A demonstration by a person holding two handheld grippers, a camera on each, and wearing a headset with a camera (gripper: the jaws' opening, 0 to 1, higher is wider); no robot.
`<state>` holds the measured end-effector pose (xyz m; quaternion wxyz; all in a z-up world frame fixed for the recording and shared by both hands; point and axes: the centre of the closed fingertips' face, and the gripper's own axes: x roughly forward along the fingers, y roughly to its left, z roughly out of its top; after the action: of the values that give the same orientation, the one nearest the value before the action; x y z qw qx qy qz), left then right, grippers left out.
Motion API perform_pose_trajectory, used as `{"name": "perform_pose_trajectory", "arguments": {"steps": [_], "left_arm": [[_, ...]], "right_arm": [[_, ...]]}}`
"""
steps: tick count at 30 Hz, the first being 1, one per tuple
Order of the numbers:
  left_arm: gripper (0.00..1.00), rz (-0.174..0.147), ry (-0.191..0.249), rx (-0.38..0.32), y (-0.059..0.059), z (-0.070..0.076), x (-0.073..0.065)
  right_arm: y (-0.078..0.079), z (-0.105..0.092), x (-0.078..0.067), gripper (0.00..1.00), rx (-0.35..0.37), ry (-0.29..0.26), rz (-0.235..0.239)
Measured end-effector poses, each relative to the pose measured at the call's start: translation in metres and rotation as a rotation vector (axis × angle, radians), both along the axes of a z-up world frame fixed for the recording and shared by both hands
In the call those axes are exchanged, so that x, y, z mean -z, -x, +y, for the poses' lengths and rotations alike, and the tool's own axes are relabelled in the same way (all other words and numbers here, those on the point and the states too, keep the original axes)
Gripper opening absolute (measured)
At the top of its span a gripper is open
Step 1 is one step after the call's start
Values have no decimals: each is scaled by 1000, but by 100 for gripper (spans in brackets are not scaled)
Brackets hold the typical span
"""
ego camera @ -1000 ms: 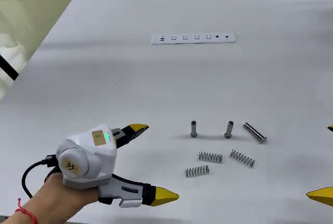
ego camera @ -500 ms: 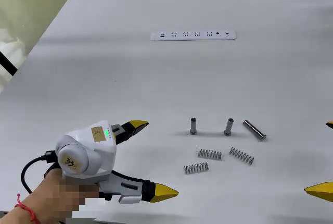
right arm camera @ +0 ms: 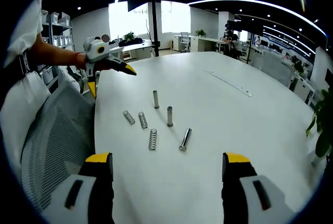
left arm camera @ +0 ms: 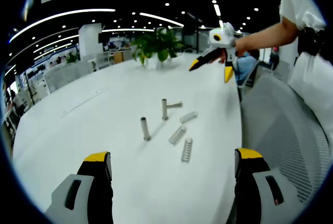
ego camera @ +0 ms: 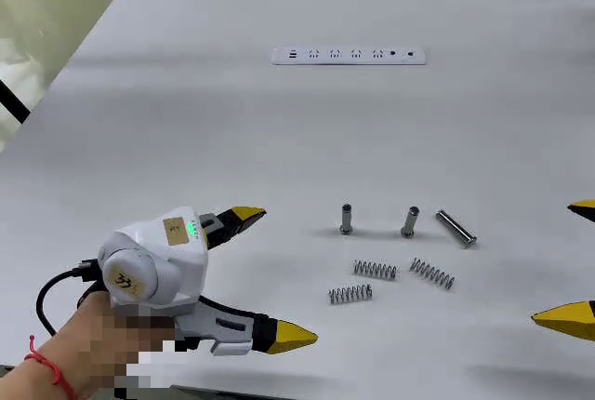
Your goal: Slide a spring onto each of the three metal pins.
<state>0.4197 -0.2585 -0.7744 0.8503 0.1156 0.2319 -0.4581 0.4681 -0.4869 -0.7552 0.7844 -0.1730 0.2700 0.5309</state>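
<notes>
Two grippers stood wide open and empty on either side of the work. The left gripper (ego camera: 272, 274) had its yellow tips well apart and nothing between them, and the right gripper (ego camera: 569, 262), at the right edge of the head view, gaped just as wide with nothing held. Between them on the white table (ego camera: 232, 140) were the parts. The first pin (ego camera: 347, 219) and second pin (ego camera: 409, 221) stood upright on their heads, and the third pin (ego camera: 456, 229) lay on its side just beside the second. In front of the pins lay the near spring (ego camera: 350, 294), the middle spring (ego camera: 375, 270) and the right spring (ego camera: 431, 273), all apart from one another and none on a pin. A power strip (ego camera: 349, 55) lay well beyond. The springs looked light and soft, likely to squash or flick away under a hard pinch, so a gentle hold across the coils near one end seemed best, leaving the bore free. The pins looked stiff, smooth and slippery; the upright ones would probably topple easily, and the lying one would probably roll, so the grip belonged low, near the head.
</notes>
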Motion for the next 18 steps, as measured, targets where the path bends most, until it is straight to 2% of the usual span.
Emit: {"name": "perform_pose_trajectory", "arguments": {"steps": [10, 18], "left_arm": [[100, -6, 5, -5, -1, 3, 0], [98, -2, 11, -3, -3, 3, 1]], "right_arm": [[-19, 15, -3, 79, -18, 25, 4], [-39, 28, 1, 68, 0, 65, 40]]}}
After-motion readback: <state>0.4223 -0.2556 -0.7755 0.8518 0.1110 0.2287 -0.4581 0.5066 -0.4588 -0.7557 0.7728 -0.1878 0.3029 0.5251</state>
